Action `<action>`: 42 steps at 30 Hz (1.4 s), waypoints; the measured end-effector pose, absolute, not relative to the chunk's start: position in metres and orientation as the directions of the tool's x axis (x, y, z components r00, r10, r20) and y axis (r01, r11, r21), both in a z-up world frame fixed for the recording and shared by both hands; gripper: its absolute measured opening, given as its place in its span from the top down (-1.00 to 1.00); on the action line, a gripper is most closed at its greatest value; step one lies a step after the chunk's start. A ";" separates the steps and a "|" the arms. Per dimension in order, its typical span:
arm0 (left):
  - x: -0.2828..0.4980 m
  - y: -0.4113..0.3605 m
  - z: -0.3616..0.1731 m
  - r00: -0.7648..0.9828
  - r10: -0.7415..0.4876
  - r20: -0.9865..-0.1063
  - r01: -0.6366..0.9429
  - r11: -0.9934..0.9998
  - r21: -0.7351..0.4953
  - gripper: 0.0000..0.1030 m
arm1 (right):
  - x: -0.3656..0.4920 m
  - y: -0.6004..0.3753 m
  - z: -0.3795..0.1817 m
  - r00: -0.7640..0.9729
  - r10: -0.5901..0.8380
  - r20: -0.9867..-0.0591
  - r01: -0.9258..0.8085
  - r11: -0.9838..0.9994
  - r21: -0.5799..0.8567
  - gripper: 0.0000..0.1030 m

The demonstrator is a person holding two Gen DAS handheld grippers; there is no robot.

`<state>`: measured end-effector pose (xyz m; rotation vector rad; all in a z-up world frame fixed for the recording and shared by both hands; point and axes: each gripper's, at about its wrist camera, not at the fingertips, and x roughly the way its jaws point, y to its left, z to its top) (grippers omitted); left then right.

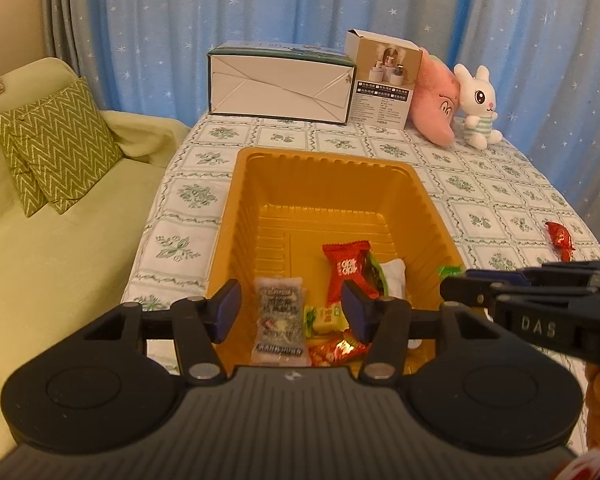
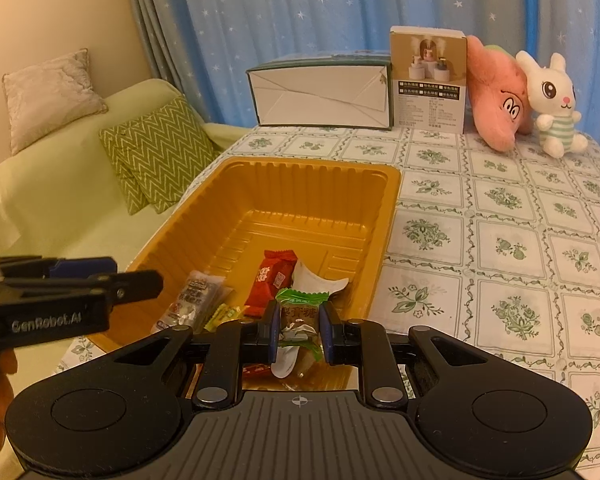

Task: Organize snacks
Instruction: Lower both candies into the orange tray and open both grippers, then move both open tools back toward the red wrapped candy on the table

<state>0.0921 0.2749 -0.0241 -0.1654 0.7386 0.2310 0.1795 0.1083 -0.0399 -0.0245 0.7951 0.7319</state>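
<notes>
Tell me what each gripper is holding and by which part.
The right gripper pinches the green-ended candy across its brown middle, over the tray. The left gripper is open and holds nothing.

Tray (image 1: 260,216): orange ribbed plastic, rectangular, upright on the table, directly ahead of both grippers.

Snacks lie loose at the tray's near end:
- Clear packet (image 1: 279,320): flat, between the left gripper's fingers in the left view.
- Red packet (image 1: 350,270): tilted, ahead of that gripper's right finger.
- Yellow-green candy (image 1: 326,318): beside the clear packet.
- White packet (image 1: 392,276): against the right wall.

Green-ended candy (image 2: 300,320): brown wrapper, clamped between the right gripper's fingers, over the tray's near edge.

Red candy (image 1: 561,238): on the table, outside the tray, far right.
</notes>
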 end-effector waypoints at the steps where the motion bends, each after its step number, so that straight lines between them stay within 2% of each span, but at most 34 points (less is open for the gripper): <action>1: 0.090 0.275 -0.024 0.716 0.153 -0.682 -0.271 0.960 -0.069 -0.03 | 0.179 0.109 -0.039 0.470 0.591 -0.656 -0.607 0.755 0.246 0.59; 3: 0.085 0.275 -0.023 0.718 0.157 -0.679 -0.281 0.957 -0.075 -0.05 | 0.179 0.110 -0.037 0.467 0.599 -0.650 -0.611 0.750 0.252 0.59; 8: 0.076 0.277 -0.017 0.726 0.179 -0.664 -0.304 0.949 -0.077 -0.27 | 0.183 0.113 -0.037 0.441 0.640 -0.629 -0.634 0.718 0.286 0.58; 10: 0.074 0.278 -0.015 0.727 0.182 -0.662 -0.309 0.948 -0.079 -0.45 | 0.184 0.111 -0.038 0.441 0.637 -0.632 -0.627 0.723 0.291 0.32; 11: 0.072 0.278 -0.015 0.728 0.183 -0.661 -0.310 0.947 -0.080 -0.47 | 0.185 0.108 -0.038 0.448 0.632 -0.632 -0.616 0.731 0.294 -0.08; 12: 0.071 0.278 -0.014 0.728 0.184 -0.661 -0.312 0.947 -0.080 -0.51 | 0.184 0.104 -0.038 0.462 0.627 -0.628 -0.600 0.742 0.299 -0.26; 20: 0.055 0.265 -0.011 0.729 0.188 -0.658 -0.319 0.944 -0.084 -0.68 | 0.167 0.054 -0.031 0.510 0.592 -0.624 -0.488 0.796 0.357 -0.26; 27: 0.036 0.241 -0.001 0.741 0.179 -0.647 -0.306 0.948 -0.089 -0.85 | 0.138 0.018 -0.022 0.543 0.546 -0.638 -0.429 0.834 0.348 -0.26; 42: 0.004 0.174 0.024 0.775 0.152 -0.614 -0.273 0.956 -0.108 -0.93 | 0.077 -0.039 0.007 0.620 0.493 -0.610 -0.398 0.868 0.298 -0.26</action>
